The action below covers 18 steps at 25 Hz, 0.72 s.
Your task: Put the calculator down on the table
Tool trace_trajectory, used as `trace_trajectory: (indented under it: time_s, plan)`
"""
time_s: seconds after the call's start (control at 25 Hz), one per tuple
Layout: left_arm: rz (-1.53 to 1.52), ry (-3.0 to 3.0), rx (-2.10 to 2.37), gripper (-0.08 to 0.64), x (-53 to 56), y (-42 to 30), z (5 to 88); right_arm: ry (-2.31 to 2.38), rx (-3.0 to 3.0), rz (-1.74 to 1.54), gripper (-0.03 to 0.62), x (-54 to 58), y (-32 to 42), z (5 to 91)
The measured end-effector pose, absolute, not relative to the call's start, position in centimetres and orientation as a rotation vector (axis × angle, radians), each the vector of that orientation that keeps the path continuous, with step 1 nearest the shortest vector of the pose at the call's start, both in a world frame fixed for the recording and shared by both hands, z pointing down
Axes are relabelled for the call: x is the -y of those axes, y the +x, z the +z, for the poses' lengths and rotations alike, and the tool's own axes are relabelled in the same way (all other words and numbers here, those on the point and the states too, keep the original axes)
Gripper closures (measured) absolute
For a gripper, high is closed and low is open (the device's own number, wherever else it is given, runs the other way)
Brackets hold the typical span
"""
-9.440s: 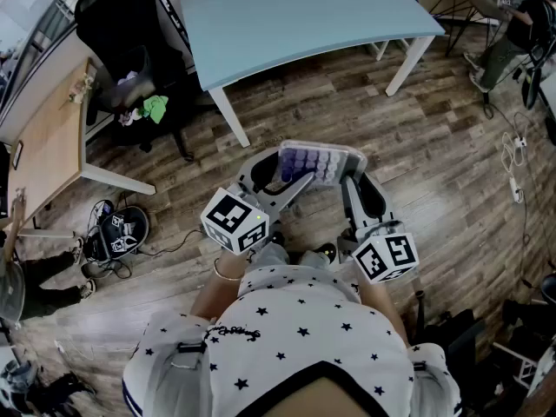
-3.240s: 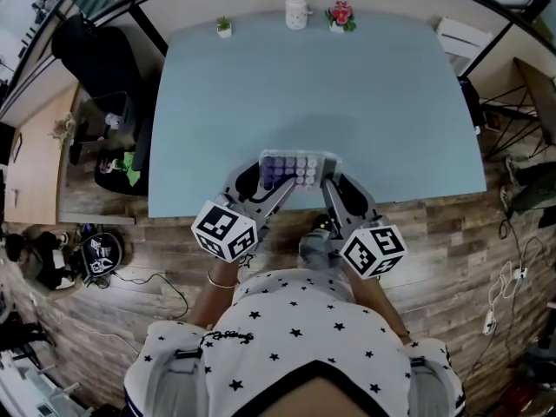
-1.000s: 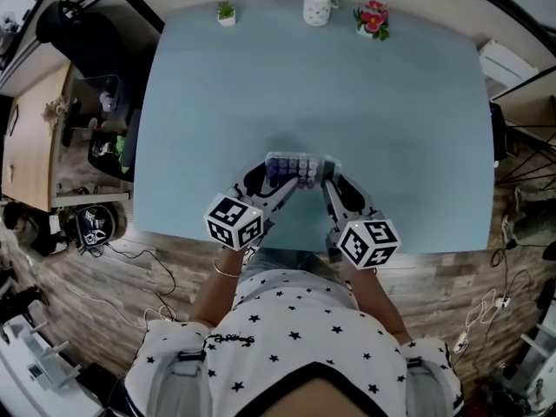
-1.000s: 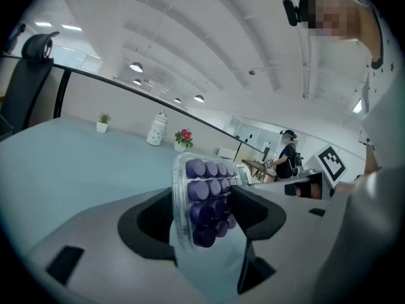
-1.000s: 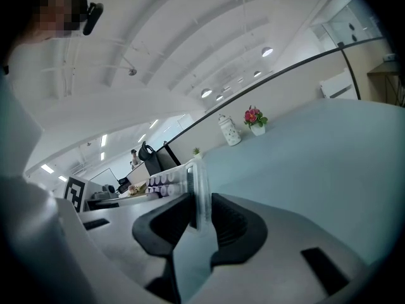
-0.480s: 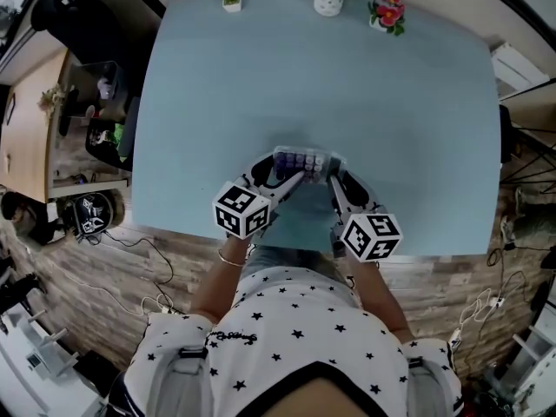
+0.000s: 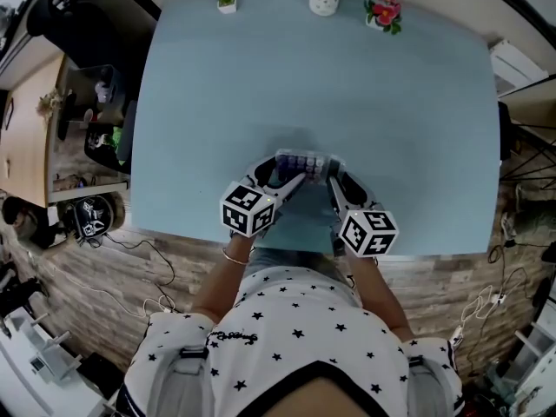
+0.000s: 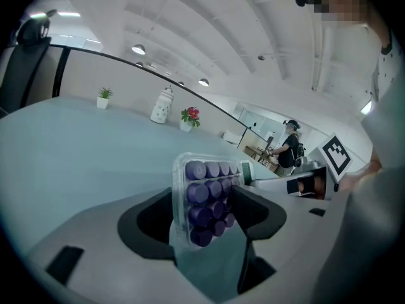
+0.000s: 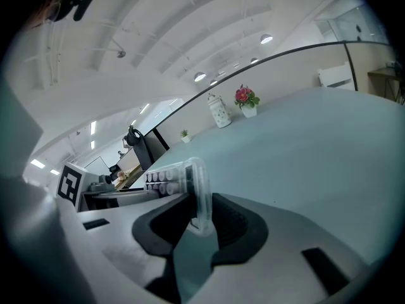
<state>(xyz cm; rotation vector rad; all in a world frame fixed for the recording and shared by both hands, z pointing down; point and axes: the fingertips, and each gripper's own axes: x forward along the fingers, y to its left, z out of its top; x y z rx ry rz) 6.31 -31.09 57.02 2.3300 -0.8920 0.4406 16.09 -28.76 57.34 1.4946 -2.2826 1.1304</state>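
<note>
Table (image 7: 391, 129), pale blue: now lying directly beneath both grippers, where some seconds ago it was standing well ahead across the wood floor.
Left gripper (image 7: 276, 174): clamping the left end of the calculator (image 7: 300, 162), purple keys sitting between its pads.
Right gripper (image 7: 334, 176): pinching the right edge, the clear case rim sitting between its pads.
Calculator: hanging between the two over the table's near half, sitting lower than a second ago; contact with the tabletop not discernible.
</note>
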Motion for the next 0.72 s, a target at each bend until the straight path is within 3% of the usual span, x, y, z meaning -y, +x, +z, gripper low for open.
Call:
trace_trajectory:
  time_s: [0.72]
  plan:
    - [0.563, 2.315, 0.919, 0.264, 31.9, 6.7, 58.7, 1.5, 2.213, 1.116, 0.497, 29.2, 16.5, 59.1]
